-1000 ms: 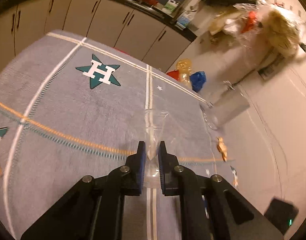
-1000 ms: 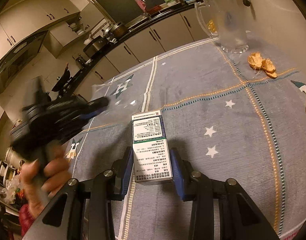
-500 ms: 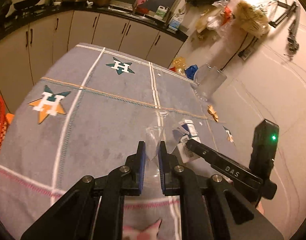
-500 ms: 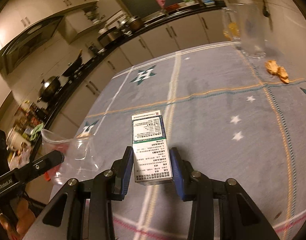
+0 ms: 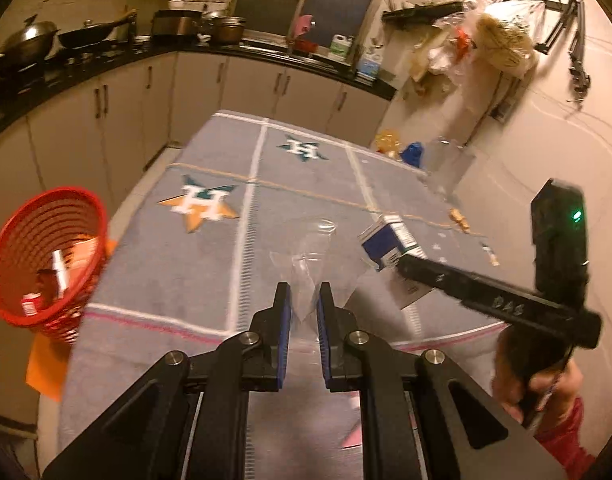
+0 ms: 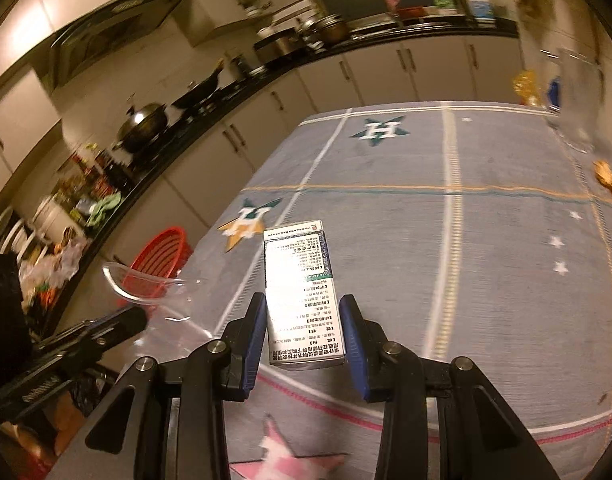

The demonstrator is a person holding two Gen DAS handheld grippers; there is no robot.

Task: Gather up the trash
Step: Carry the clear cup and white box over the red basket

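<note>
Here, two pieces of trash are held above the grey star-patterned surface (image 5: 209,264): the left gripper (image 5: 304,305) pinches one clear plastic wrapper (image 5: 312,258), the right gripper (image 6: 301,326) clamps one printed box (image 6: 299,292). Kitchen cabinets surround. Only the left view shows inside the one red basket (image 5: 45,256).

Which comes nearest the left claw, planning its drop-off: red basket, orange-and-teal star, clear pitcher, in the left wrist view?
1. Red basket, off the table's left edge, holding scraps.
2. Orange-and-teal star, on the cloth, ahead and left.
3. Clear pitcher, far right corner, by the wall.
</note>
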